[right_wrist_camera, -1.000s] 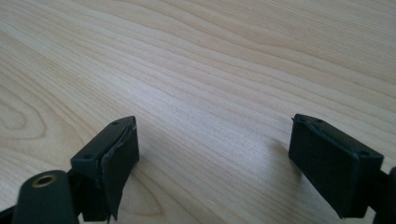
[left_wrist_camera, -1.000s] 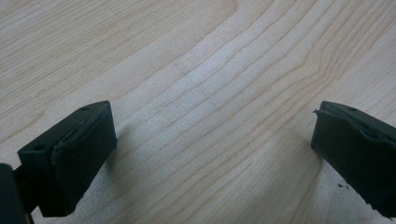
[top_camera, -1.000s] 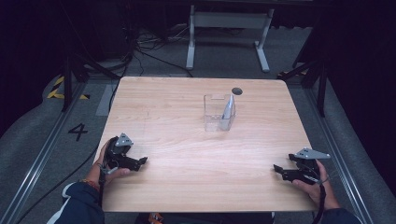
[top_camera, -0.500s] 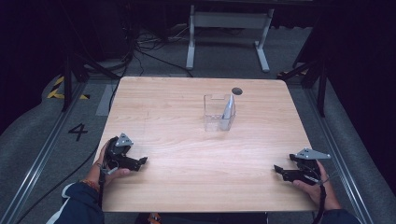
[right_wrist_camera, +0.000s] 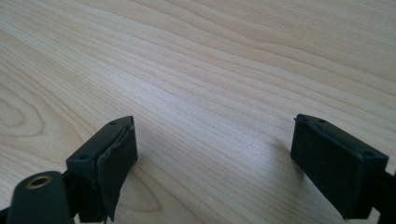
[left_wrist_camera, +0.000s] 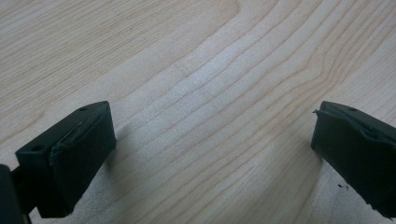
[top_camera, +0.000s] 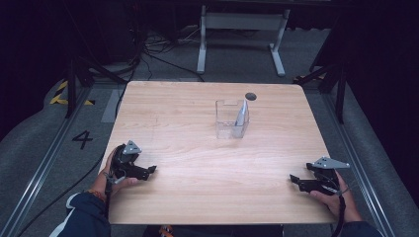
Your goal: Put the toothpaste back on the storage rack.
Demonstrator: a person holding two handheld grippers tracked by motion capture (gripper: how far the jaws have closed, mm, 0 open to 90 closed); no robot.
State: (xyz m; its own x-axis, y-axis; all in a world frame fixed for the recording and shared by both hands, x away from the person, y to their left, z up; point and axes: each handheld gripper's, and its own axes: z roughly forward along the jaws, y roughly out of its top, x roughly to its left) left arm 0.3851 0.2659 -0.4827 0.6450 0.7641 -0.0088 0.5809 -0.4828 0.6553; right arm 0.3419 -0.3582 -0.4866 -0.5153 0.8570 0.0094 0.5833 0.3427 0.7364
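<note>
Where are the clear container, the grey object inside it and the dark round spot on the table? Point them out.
clear container (top_camera: 226,127), high view, on its front wall.
grey object (top_camera: 241,112), high view, on its upper part.
dark round spot (top_camera: 250,96), high view, on its middle.

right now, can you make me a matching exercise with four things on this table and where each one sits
Things:
1. left gripper
2. right gripper
3. clear box
4. dark round spot

Places:
A. far side of the table, behind the box
B. near right corner, jaws open
C. middle of the table, grey piece leaning inside
D. near left edge, jaws open

Pairs: 1-D, 2-B, 3-C, 4-A
</note>
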